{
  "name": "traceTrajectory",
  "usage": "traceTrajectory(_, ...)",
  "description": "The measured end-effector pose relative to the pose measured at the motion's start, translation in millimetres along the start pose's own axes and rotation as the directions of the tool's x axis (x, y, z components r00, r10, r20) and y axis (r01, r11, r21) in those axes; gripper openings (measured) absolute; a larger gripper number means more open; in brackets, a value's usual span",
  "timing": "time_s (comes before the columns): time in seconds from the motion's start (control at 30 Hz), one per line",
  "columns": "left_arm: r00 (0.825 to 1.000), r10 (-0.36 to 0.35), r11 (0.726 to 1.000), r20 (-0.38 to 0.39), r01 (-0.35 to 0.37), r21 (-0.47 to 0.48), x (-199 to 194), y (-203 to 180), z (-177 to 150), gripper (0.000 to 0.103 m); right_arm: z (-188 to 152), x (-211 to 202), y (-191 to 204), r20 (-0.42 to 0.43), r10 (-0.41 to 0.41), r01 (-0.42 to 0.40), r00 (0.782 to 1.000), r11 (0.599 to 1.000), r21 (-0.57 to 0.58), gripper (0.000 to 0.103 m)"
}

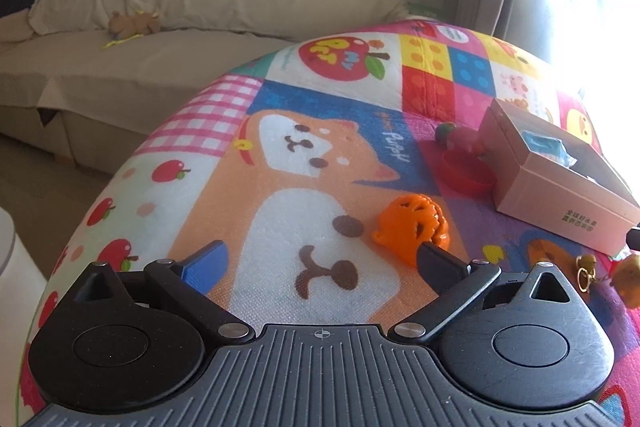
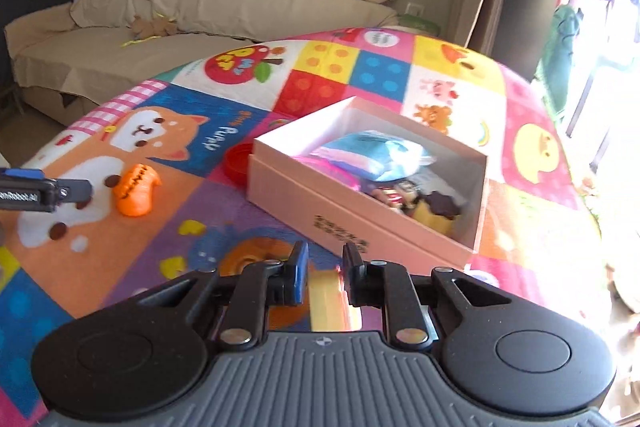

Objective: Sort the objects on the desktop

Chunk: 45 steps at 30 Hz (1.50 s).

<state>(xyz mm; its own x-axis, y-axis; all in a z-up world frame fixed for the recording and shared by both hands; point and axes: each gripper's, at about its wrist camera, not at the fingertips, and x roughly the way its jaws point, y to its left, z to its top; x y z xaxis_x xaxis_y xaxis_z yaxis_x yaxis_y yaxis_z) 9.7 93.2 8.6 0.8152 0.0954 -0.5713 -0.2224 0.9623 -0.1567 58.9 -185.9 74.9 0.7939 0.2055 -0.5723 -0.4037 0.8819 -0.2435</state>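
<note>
An orange pumpkin toy (image 1: 412, 225) lies on the colourful play mat, touching or just ahead of my left gripper's right finger. My left gripper (image 1: 320, 259) is open wide and empty above the mat. The pumpkin toy also shows in the right wrist view (image 2: 136, 193), with the left gripper's finger (image 2: 44, 193) beside it. My right gripper (image 2: 325, 277) is shut on a small yellow-orange object (image 2: 330, 301), held above the mat in front of the pink open box (image 2: 352, 215). The box holds a blue pouch (image 2: 376, 153) and several small toys.
A red lid (image 1: 466, 171) and a small red-green toy (image 1: 448, 133) lie left of the pink box (image 1: 560, 183). A small orange keychain figure (image 1: 624, 277) hangs at the right edge. A beige sofa (image 2: 160, 27) with plush toys stands behind the table.
</note>
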Motion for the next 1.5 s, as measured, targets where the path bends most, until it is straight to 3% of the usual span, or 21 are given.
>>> traceTrajectory(0.07, 1.000, -0.009, 1.000, -0.007, 0.009, 0.006, 0.4, -3.6, -0.1, 0.103, -1.9, -2.7, -4.0, -0.021, 0.118, -0.117, 0.993, 0.993, 0.031, 0.021)
traceTrajectory(0.13, 1.000, -0.012, 1.000, -0.011, 0.012, 0.024, -0.5, -7.9, -1.2, 0.103, -4.7, -6.3, -5.5, -0.025, 0.273, -0.269, 0.962, 0.958, 0.101, 0.048)
traceTrajectory(0.17, 1.000, -0.013, 0.999, -0.011, 0.014, 0.038, -1.1, -10.4, -1.8, 0.103, -7.0, -8.7, -2.9, -0.013, 0.311, -0.307, 0.950, 0.945, 0.112, 0.056)
traceTrajectory(0.23, 1.000, -0.018, 0.998, -0.014, 0.019, 0.062, -1.8, -14.8, -2.6, 0.103, -11.4, -13.1, 4.9, 0.010, 0.311, -0.311, 0.950, 0.945, 0.102, 0.071)
traceTrajectory(0.33, 0.999, -0.023, 0.996, -0.025, 0.025, 0.085, -1.0, -20.3, -4.0, 0.103, -16.9, -13.5, 2.7, 0.017, 0.270, -0.270, 0.963, 0.953, 0.136, 0.080)
traceTrajectory(0.47, 0.999, -0.023, 0.994, -0.035, 0.026, 0.107, 0.6, -25.4, -4.8, 0.103, -26.6, -11.5, -6.9, 0.004, 0.184, -0.182, 0.983, 0.971, 0.152, 0.082)
traceTrajectory(0.67, 0.998, -0.028, 0.991, -0.048, 0.035, 0.131, 2.1, -30.8, -6.0, 0.103, -47.2, -1.3, -18.5, -0.055, 0.144, -0.129, 0.988, 0.967, 0.217, 0.090)
traceTrajectory(0.77, 0.997, -0.048, 0.988, -0.066, 0.057, 0.146, 4.7, -34.1, -5.5, 0.103, -56.3, 5.0, -23.1, -0.077, 0.121, -0.095, 0.990, 0.957, 0.275, 0.102)
traceTrajectory(1.03, 0.990, -0.110, 0.966, -0.091, 0.128, 0.225, 28.6, -56.9, 5.3, 0.103, -65.5, 15.1, -31.1, -0.113, 0.128, -0.081, 0.985, 0.934, 0.349, 0.103)
traceTrajectory(1.3, 0.978, -0.159, 0.959, -0.134, 0.185, 0.214, 50.7, -76.9, 16.4, 0.103, -66.3, 15.6, -29.4, -0.111, 0.122, -0.077, 0.986, 0.935, 0.345, 0.103)
traceTrajectory(1.4, 0.958, -0.230, 0.946, -0.174, 0.262, 0.193, 46.5, -81.0, 13.6, 0.103, -65.5, 17.1, -28.0, -0.116, 0.115, -0.070, 0.987, 0.939, 0.336, 0.103)
traceTrajectory(1.43, 0.943, -0.272, 0.934, -0.191, 0.306, 0.185, 43.7, -81.6, 12.3, 0.103, -65.2, 17.4, -27.2, -0.118, 0.112, -0.067, 0.987, 0.941, 0.332, 0.103)
traceTrajectory(1.5, 0.895, -0.381, 0.889, -0.232, 0.424, 0.174, 36.2, -83.6, 8.6, 0.103, -64.9, 18.1, -25.5, -0.123, 0.107, -0.062, 0.987, 0.944, 0.324, 0.103)
